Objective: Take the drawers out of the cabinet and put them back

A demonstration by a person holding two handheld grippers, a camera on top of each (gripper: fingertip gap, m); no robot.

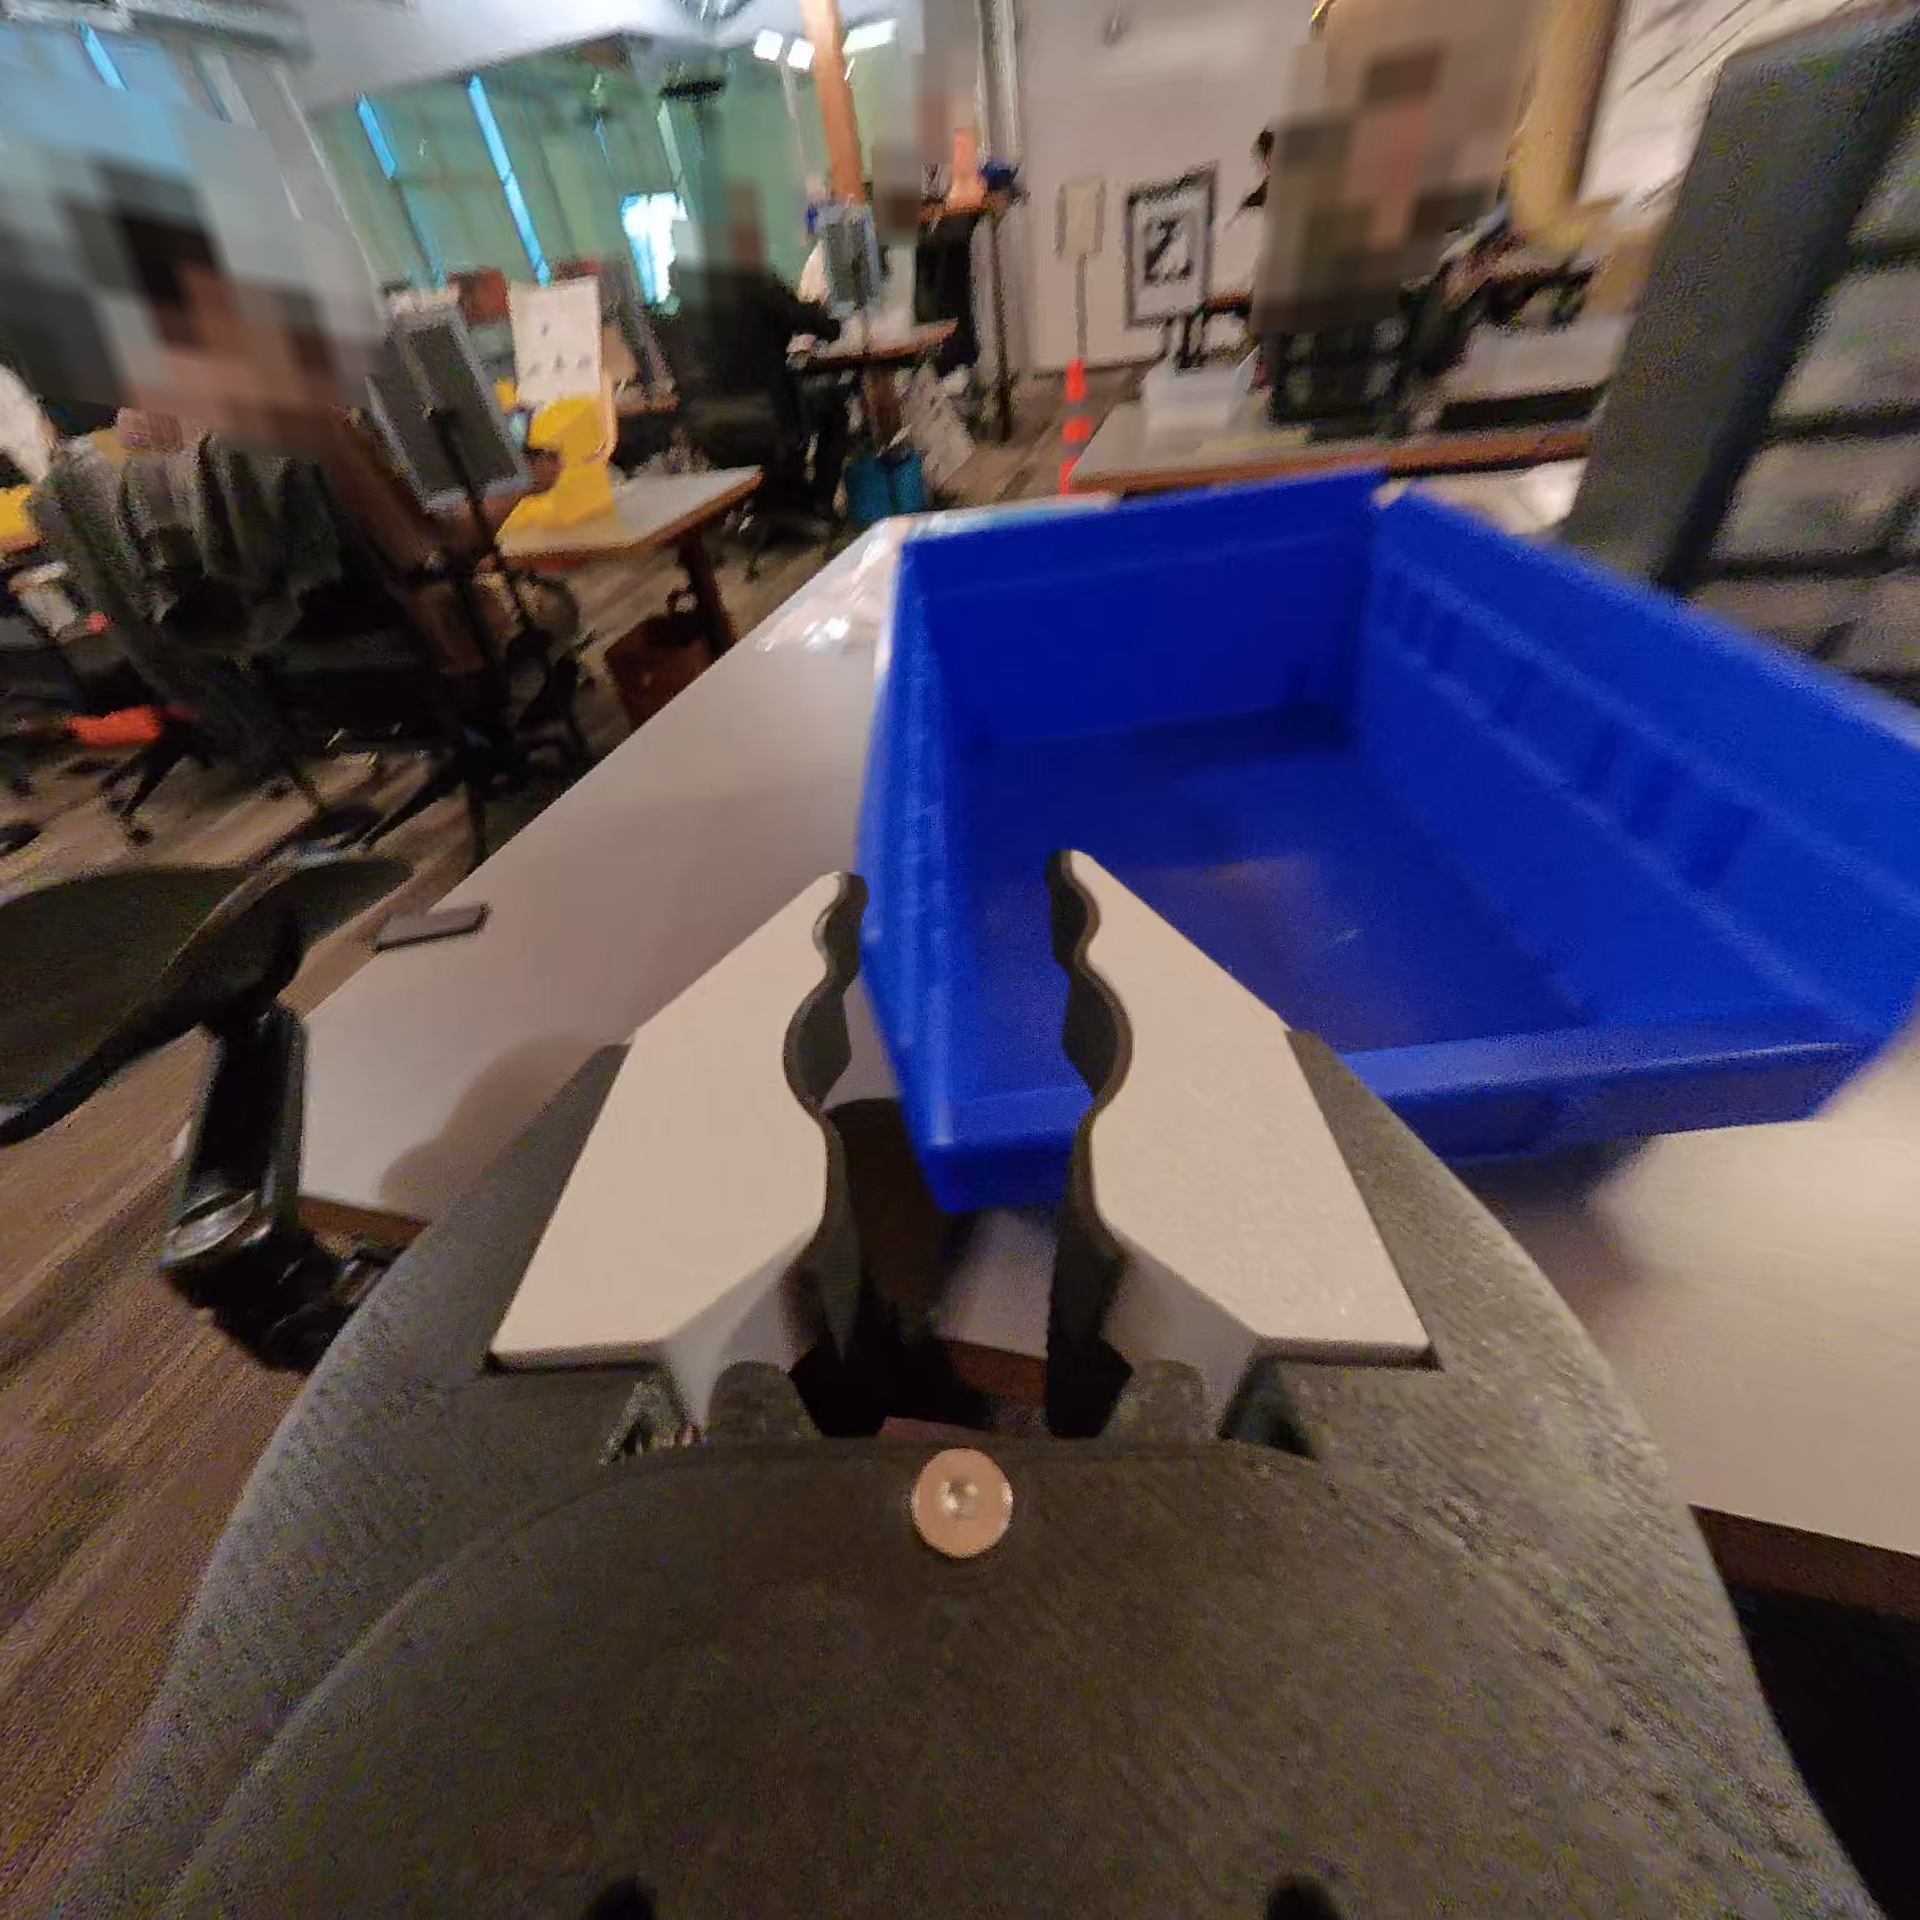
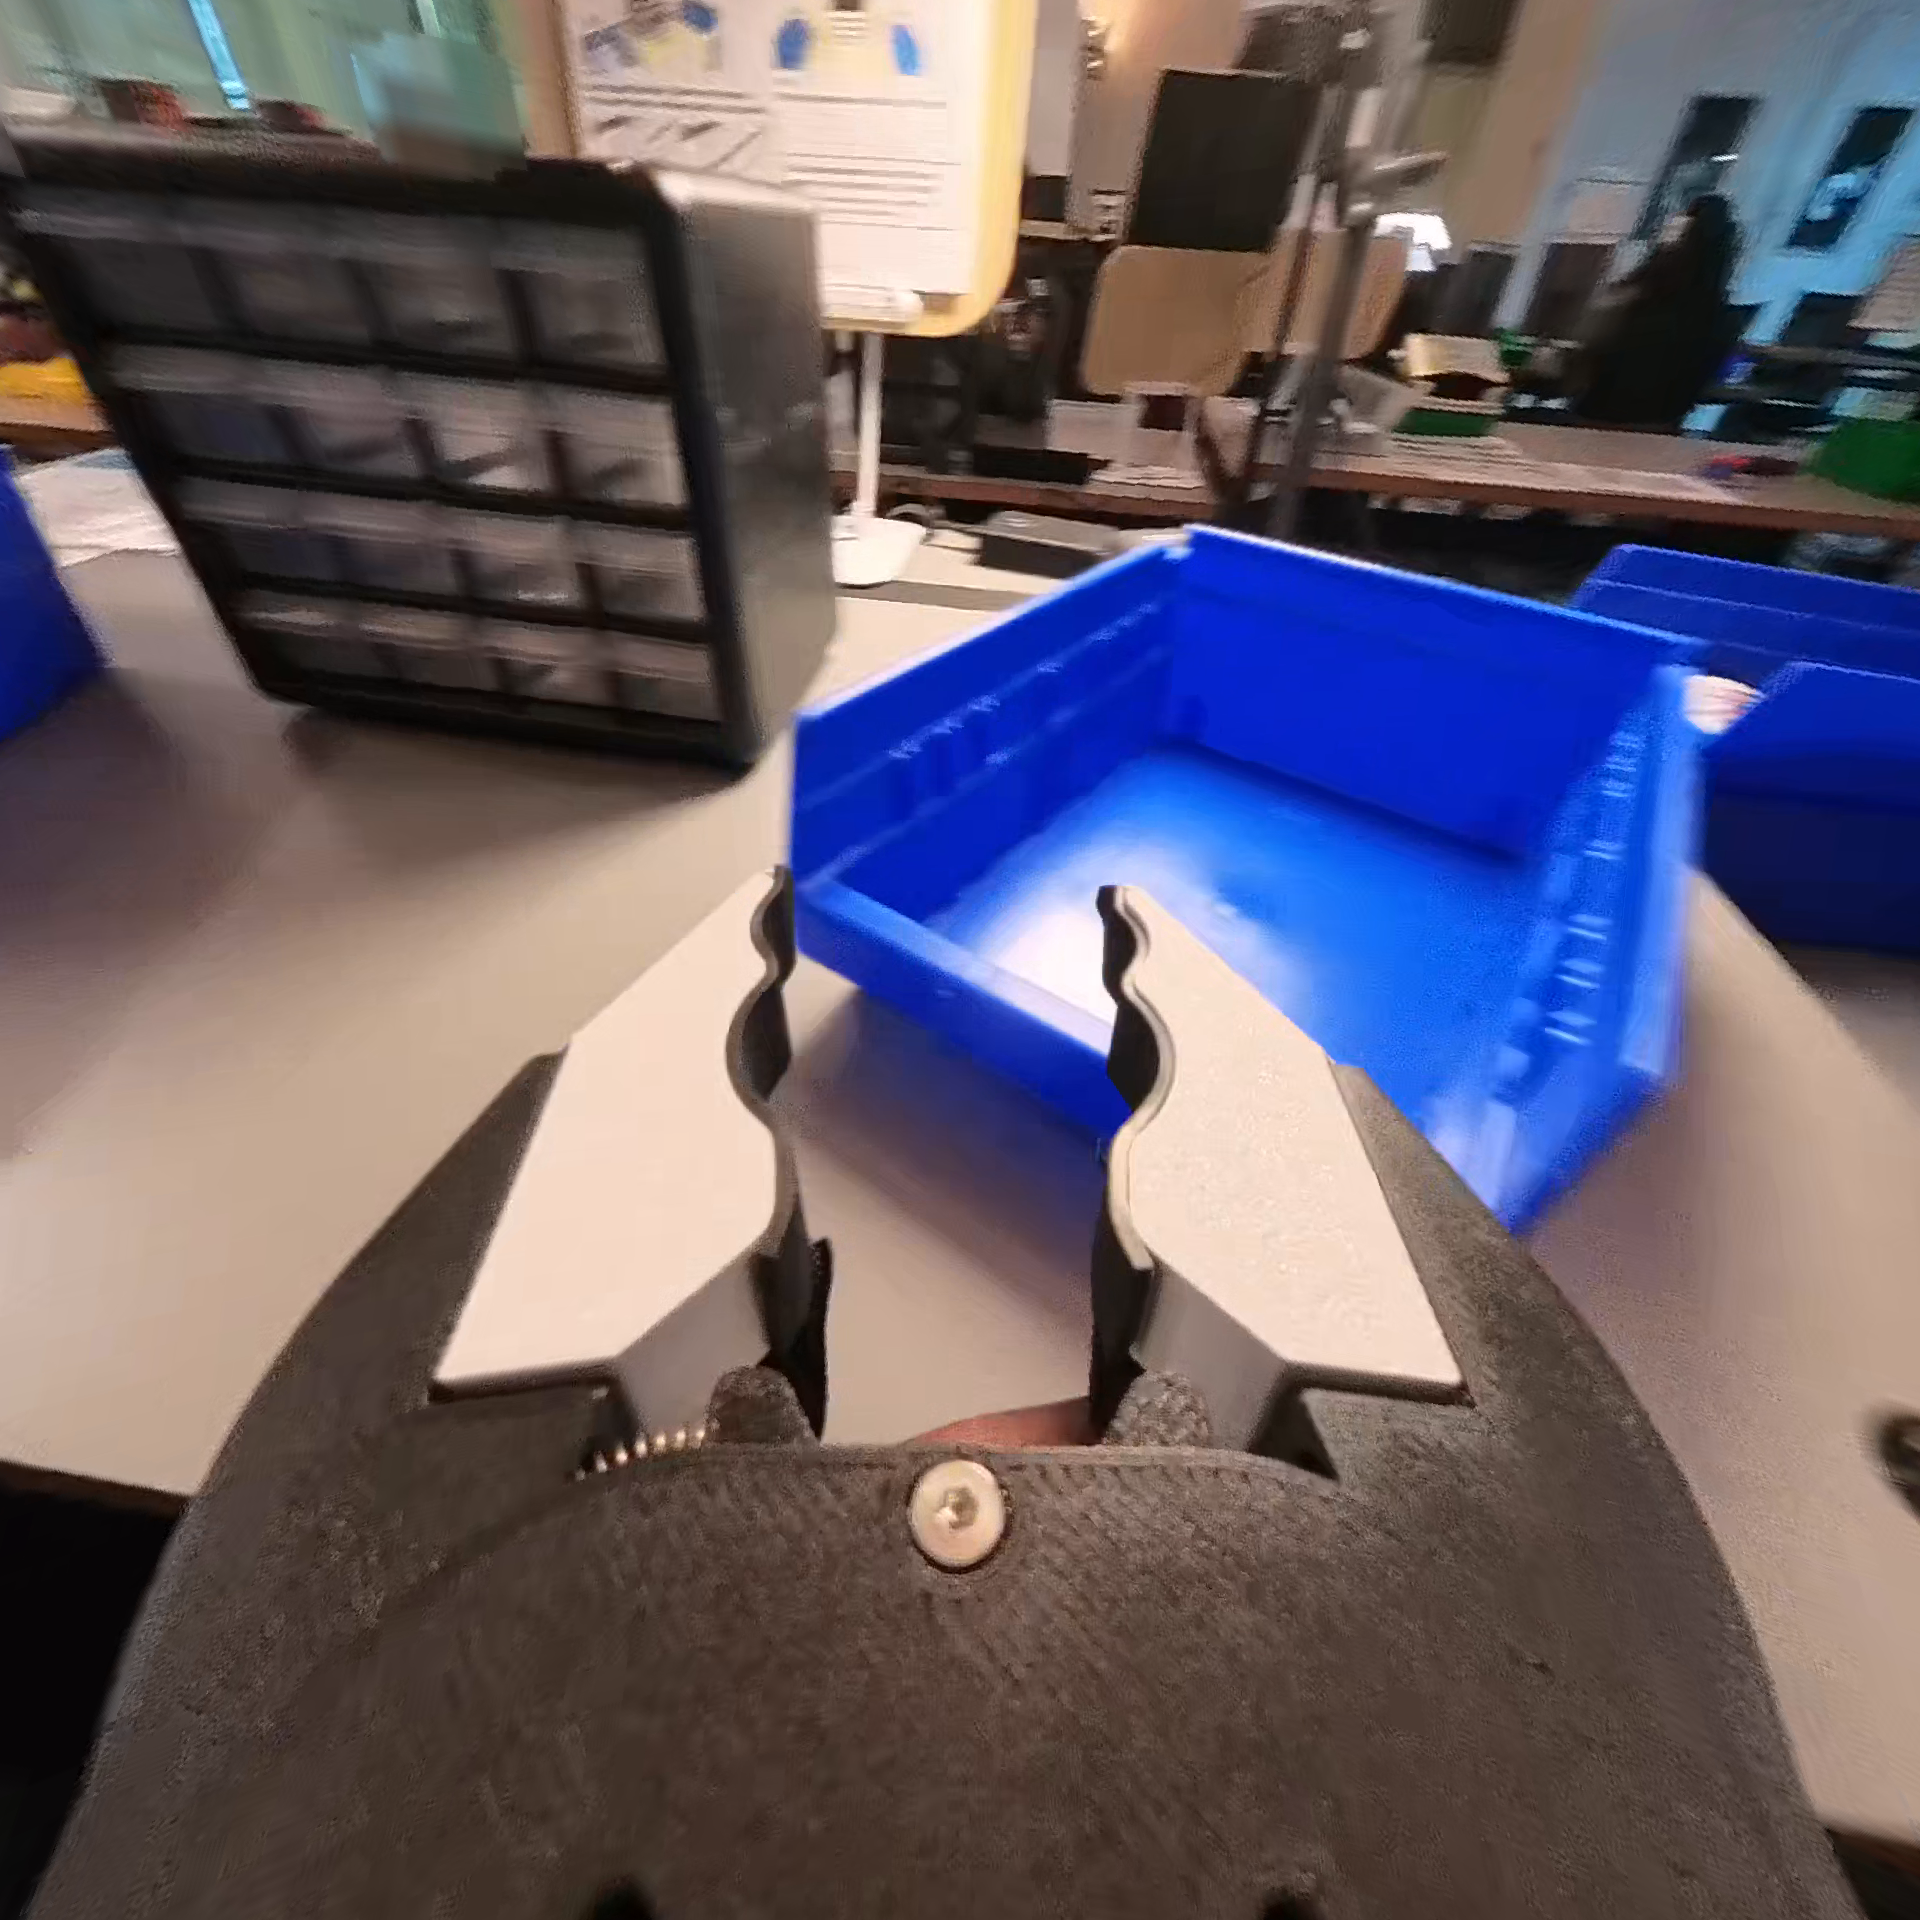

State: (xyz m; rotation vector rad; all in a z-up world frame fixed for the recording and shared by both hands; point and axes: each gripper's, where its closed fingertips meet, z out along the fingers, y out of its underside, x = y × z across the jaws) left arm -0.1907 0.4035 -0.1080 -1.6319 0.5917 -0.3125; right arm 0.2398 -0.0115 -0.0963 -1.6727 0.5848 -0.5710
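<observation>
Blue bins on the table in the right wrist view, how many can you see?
3, perhaps more hidden: one empty bin ahead of the gripper, a blue bin at far right that may be a stack, one bin edge at far left.

Bright blue bin (image 2: pixel 1299 831) on grey table (image 2: pixel 260 987); black cabinet (image 2: pixel 416 436) with a grid of clear, greyish drawers (image 2: pixel 436 301); further blue bins (image 2: pixel 1818 769) beyond.

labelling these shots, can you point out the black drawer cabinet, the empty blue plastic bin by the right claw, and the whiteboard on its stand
black drawer cabinet (image 2: pixel 416 457): right wrist view, on its drawer grid front.
empty blue plastic bin (image 2: pixel 1299 862): right wrist view, on its inner floor.
whiteboard on its stand (image 2: pixel 894 135): right wrist view, on the board's face.
</observation>
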